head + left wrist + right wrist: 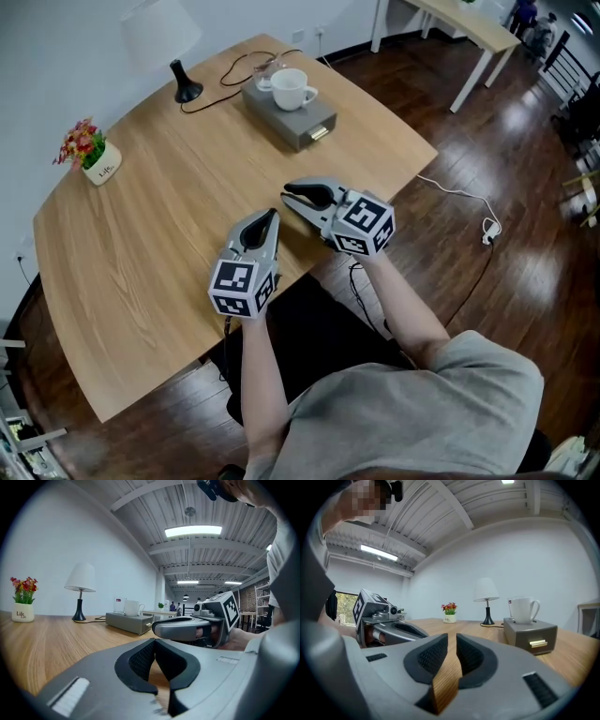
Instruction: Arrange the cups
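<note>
Both tools idle at the near edge of the table [169, 216]. The left gripper [273, 214] and right gripper [286, 195] each have their jaws closed tip to tip with nothing between them, only bare wood showing past the pads.

The white mug [289, 89] stands on a grey box [291, 120], well ahead of both grippers, with a clear glass [267, 67] just beyond it.

We judge that no cup has been approached. The next move calls for opening one pair of jaws and reaching forward to the mug.

The left gripper view shows a red label on the glass [120, 604], which the head view does not. The right gripper view shows the box's brass drawer pull [538, 643] facing us.
</note>
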